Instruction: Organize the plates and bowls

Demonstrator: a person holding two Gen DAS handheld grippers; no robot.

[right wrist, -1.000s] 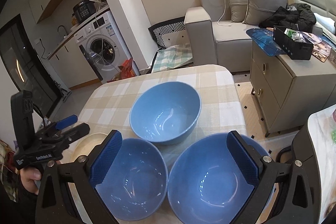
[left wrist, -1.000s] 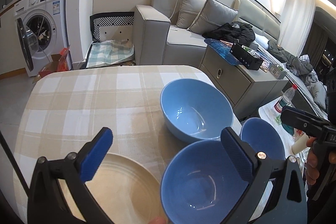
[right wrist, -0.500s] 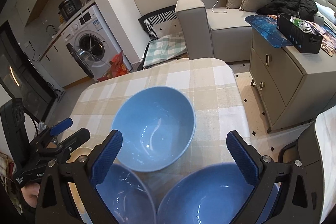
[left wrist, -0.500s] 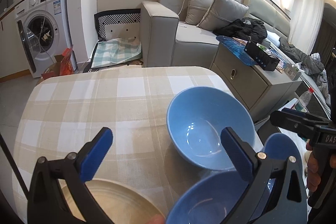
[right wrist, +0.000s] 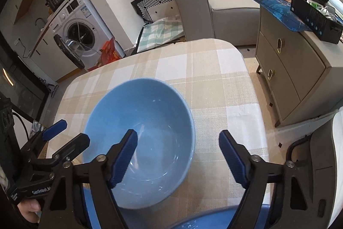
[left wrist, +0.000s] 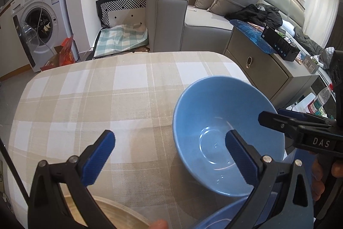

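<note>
Blue bowl mid-table on checked cloth. Nearer than bowl: right gripper and left gripper, jaws wide, empty; cream plate; two more bowl rims. Nothing stacked yet.

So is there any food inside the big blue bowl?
No, the blue bowl is empty; only its shiny bare bottom shows between the right gripper fingers.

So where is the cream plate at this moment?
The plate is at the bottom left of the left wrist view, on the checked tablecloth under the open left gripper.
</note>
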